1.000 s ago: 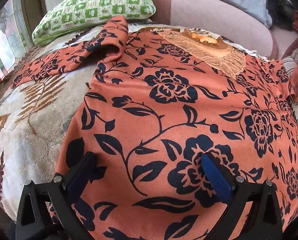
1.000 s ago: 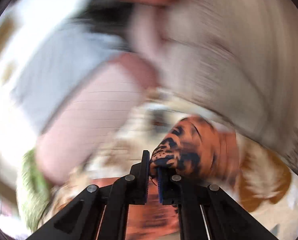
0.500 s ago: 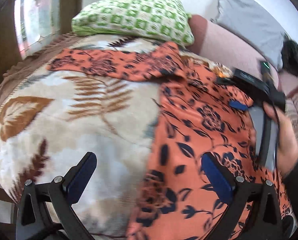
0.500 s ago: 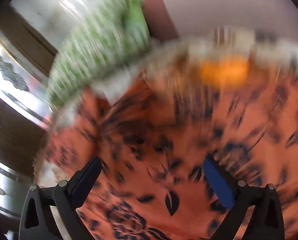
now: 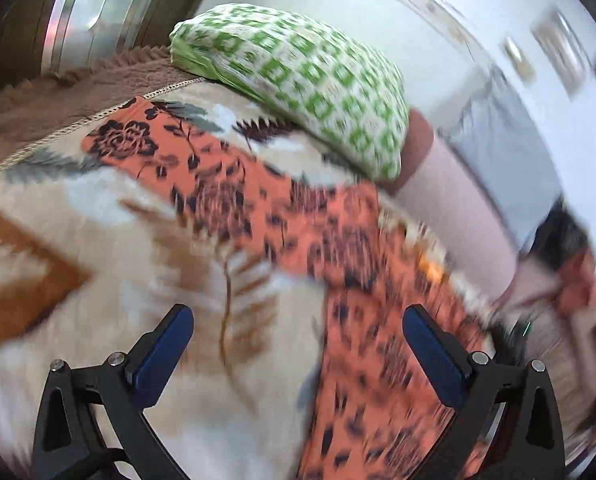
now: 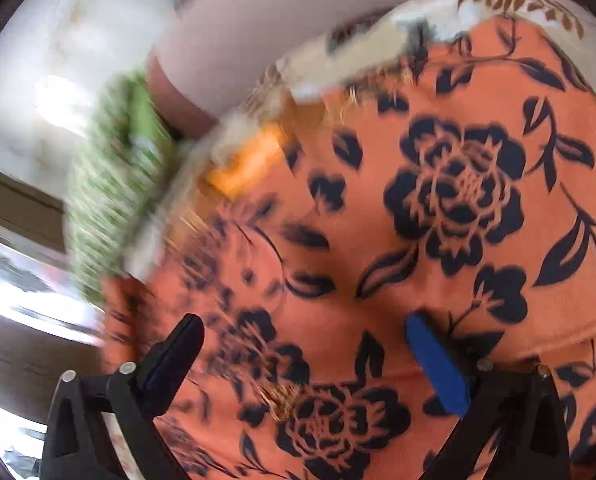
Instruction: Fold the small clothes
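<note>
An orange top with a dark blue flower print (image 5: 358, 280) lies spread on a cream leaf-patterned blanket (image 5: 98, 240). Its left sleeve (image 5: 146, 140) stretches out toward the blanket's far left edge. My left gripper (image 5: 298, 320) is open and empty, above the blanket beside the top's left side. In the right wrist view the top (image 6: 438, 200) fills the frame, its neckline (image 6: 250, 160) blurred at upper left. My right gripper (image 6: 304, 326) is open and empty, close over the top's body. Both views are motion-blurred.
A green and white checked pillow (image 5: 298, 80) lies at the blanket's far side, also seen in the right wrist view (image 6: 114, 184). A pink sofa back (image 5: 458, 208) runs behind it. A window frame (image 5: 78, 8) stands at the far left.
My right gripper has let go of the sleeve it held, opened, and moved over the top's body. My left gripper has swung left, from over the hem toward the left sleeve.
</note>
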Demonstrator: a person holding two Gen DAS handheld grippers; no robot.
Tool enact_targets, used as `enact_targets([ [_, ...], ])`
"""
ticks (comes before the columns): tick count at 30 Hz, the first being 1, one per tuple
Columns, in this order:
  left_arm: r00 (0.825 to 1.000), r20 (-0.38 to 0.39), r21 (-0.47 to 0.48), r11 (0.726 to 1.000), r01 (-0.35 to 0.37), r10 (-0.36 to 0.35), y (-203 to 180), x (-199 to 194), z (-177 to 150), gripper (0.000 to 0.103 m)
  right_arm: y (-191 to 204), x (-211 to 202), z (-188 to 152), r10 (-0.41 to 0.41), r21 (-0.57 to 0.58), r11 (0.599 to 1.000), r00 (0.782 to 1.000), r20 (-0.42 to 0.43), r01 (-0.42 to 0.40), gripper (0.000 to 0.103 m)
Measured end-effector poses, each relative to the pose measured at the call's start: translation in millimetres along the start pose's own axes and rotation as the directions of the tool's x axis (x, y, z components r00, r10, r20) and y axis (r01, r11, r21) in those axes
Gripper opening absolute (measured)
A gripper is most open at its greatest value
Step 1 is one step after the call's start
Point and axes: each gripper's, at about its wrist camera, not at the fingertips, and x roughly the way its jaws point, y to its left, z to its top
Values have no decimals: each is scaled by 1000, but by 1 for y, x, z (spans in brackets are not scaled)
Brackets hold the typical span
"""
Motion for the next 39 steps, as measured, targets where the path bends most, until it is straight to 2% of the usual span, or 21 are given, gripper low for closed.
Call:
enact_targets([
  [3,999,32,-100,994,35,-32,28,18,44,103,9,5,1,-31,-65,997,999,-39,29,103],
  [5,997,52,-204,977,59,-49,52,30,67,103,14,9,-2,-50,-101,994,998,-38,46,103],
  [7,998,64,-321,946,46,-27,81,40,83,103,17,14,-5,-60,-115,992,998,-27,56,103],
  [12,998,64,-510,860,40,-8,128,58,87,102,23,14,-9,-84,-145,986,996,-17,81,103],
  [14,997,81,-536,843,44,0,134,60,87,100,19,12,-11,-80,-137,988,997,-14,78,103],
  [15,997,78,-530,847,32,11,131,61,90,99,16,12,-11,-78,-132,988,997,-14,76,103],
  [16,997,68,-520,854,10,30,128,62,92,94,15,12,-11,-76,-128,989,997,-13,74,103],
  [17,997,50,-515,857,-25,59,127,65,94,72,15,12,-11,-75,-127,989,997,-12,73,103],
  [18,996,15,-524,849,-63,84,129,70,97,44,16,12,-12,-76,-127,989,997,-12,73,103],
  [20,993,-35,-564,818,-113,113,141,75,99,24,17,11,-12,-73,-128,989,997,-12,70,103],
  [22,990,-61,-597,791,-137,125,148,78,101,12,16,11,-11,-65,-123,990,998,-14,62,103],
  [23,986,-80,-590,791,-164,145,148,79,103,6,15,10,-11,-58,-116,992,998,-14,56,103],
  [24,985,-81,-580,796,-172,153,146,78,105,5,15,10,-11,-56,-112,992,998,-13,54,103],
  [26,977,-59,-518,830,-206,205,129,71,110,4,14,10,-10,-53,-110,993,998,-15,51,103],
  [28,970,35,-364,907,-212,241,81,54,121,4,16,10,-10,-55,-111,992,998,-18,52,103],
  [30,969,132,-172,967,-186,210,12,40,129,4,15,9,-8,-56,-101,993,998,-19,54,103],
  [32,973,193,12,991,-131,126,-64,30,129,4,10,5,-6,-25,-70,997,1000,-18,24,103],
  [33,975,209,112,989,-95,70,-107,27,124,4,8,2,-5,-7,-56,998,1000,-16,6,103],
  [35,979,198,284,959,-10,-49,-188,30,106,4,2,-12,-4,52,-21,998,999,2,-52,103],
  [36,979,165,374,926,46,-116,-234,37,89,4,0,-21,-4,65,-18,998,998,19,-65,103],
  [39,971,40,521,834,183,-238,-326,67,34,5,-13,-64,-6,78,-16,997,992,98,-77,103],
])
